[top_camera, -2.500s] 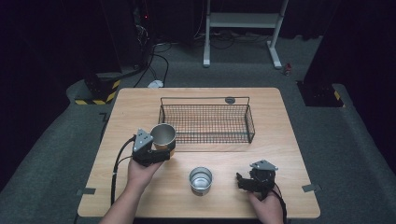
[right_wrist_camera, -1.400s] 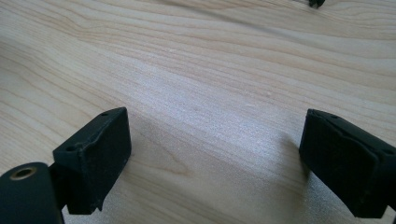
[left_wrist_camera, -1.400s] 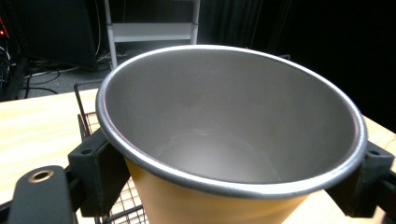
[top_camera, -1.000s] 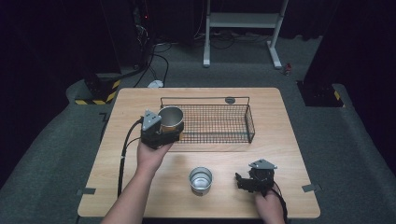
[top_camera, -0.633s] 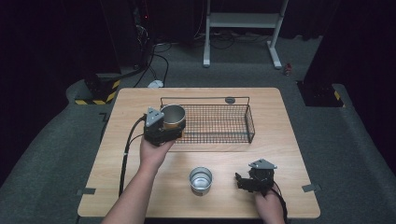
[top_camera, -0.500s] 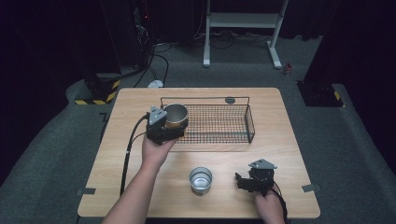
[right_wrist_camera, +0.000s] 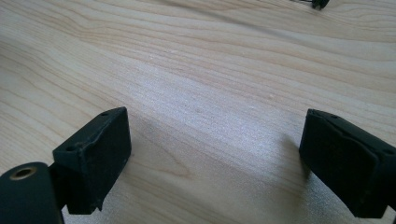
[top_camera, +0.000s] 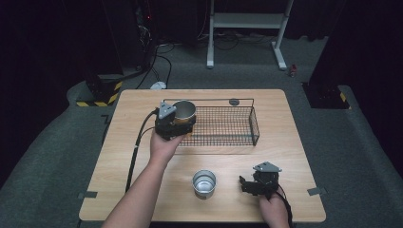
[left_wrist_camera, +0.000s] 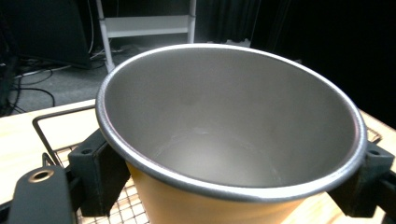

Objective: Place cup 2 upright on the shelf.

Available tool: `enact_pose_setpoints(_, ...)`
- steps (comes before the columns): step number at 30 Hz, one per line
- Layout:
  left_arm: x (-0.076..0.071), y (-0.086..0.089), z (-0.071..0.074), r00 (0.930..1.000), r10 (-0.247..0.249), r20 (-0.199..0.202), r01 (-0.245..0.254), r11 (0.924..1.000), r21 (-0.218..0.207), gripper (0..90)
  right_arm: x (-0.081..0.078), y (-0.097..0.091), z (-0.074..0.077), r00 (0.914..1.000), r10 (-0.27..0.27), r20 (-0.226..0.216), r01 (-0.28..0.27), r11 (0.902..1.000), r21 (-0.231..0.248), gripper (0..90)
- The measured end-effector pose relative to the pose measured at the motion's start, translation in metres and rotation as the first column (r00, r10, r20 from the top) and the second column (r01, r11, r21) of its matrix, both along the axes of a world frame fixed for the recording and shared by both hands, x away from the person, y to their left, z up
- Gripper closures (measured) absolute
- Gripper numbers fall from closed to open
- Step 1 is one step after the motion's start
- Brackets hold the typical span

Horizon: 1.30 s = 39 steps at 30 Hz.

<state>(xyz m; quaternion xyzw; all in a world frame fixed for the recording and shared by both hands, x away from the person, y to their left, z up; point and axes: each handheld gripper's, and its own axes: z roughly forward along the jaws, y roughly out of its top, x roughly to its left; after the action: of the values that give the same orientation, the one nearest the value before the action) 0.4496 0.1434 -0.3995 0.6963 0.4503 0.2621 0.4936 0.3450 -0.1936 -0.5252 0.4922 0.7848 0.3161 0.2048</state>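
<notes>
An orange cup (top_camera: 183, 111) with a steel inside is held above the left end of the black wire basket (top_camera: 223, 124), and my left gripper (top_camera: 176, 119) is shut on it. In the left gripper view the orange cup (left_wrist_camera: 233, 140) sits between the two black jaws, its mouth facing the camera. A small steel cup (top_camera: 204, 183) stands upright on the table's front middle. To its right my right gripper (top_camera: 248, 185) rests low on the wood, open. In the right gripper view, my right gripper (right_wrist_camera: 217, 158) holds nothing between its spread jaws.
The wooden table (top_camera: 142, 156) has the basket at its back centre, with a small dark disc (top_camera: 233, 101) behind it. A cable (top_camera: 135, 152) trails from the left gripper across the table's left side. Grey carpet and a white stand (top_camera: 247, 28) lie beyond.
My left gripper has carried the orange cup up and to the right, from the table beside the basket to over the basket's left end. The right gripper and steel cup stayed put.
</notes>
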Motion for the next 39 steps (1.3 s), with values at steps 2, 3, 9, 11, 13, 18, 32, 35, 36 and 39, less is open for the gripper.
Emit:
enact_pose_setpoints(2, 0.002, -0.002, -0.001, 1.0, 0.002, 0.0, -0.002, 1.0, 0.003, 14.4, 0.0, 0.0, 0.0, 1.0, 0.0, 0.0, 0.0, 1.0, 0.0, 9.2)
enact_pose_setpoints(3, 0.002, -0.004, -0.001, 1.0, 0.003, -0.001, -0.003, 1.0, 0.0, 14.4, 0.0, 0.0, 0.0, 1.0, 0.0, 0.0, 0.0, 1.0, 0.0, 9.1)
enact_pose_setpoints(9, 0.01, -0.009, -0.002, 1.0, 0.009, 0.001, -0.009, 1.0, -0.004, 14.4, 0.0, 0.0, 0.0, 1.0, 0.0, 0.0, 0.0, 1.0, 0.0, 9.2)
enact_pose_setpoints(11, 0.013, -0.009, -0.003, 0.9999, 0.013, 0.003, -0.013, 0.9999, 0.0, 14.4, 0.0, 0.0, 0.0, 1.0, 0.001, 0.0, -0.001, 1.0, 0.0, 9.2)
enact_pose_setpoints(13, 0.017, -0.01, -0.004, 0.9998, 0.018, 0.001, -0.018, 0.9998, 0.004, 14.4, 0.0, 0.0, 0.0, 1.0, 0.003, 0.0, -0.003, 1.0, -0.001, 9.2)
enact_pose_setpoints(18, 0.026, -0.012, -0.006, 0.9992, 0.038, -0.01, -0.039, 0.9991, -0.016, 14.4, 0.0, 0.0, 0.0, 1.0, 0.005, -0.002, -0.005, 1.0, 0.0, 9.2)
enact_pose_setpoints(32, 0.042, -0.014, -0.022, 0.9958, 0.062, -0.068, -0.061, 0.9981, 0.01, 14.4, -0.001, 0.0, 0.0, 0.9997, 0.023, 0.0, -0.023, 0.9997, -0.002, 9.2)
enact_pose_setpoints(35, 0.043, -0.016, -0.025, 0.9956, 0.058, -0.073, -0.057, 0.9982, 0.017, 14.4, -0.001, 0.0, 0.0, 0.9997, 0.023, 0.0, -0.023, 0.9997, -0.002, 9.2)
enact_pose_setpoints(36, 0.044, -0.016, -0.026, 0.9954, 0.058, -0.076, -0.056, 0.9982, 0.023, 14.4, -0.001, 0.0, 0.0, 0.9997, 0.023, 0.0, -0.023, 0.9997, -0.002, 9.2)
enact_pose_setpoints(39, 0.045, -0.017, -0.03, 0.9933, 0.066, -0.095, -0.063, 0.9976, 0.028, 14.4, -0.001, 0.0, 0.0, 0.9997, 0.023, 0.0, -0.023, 0.9997, -0.002, 9.2)
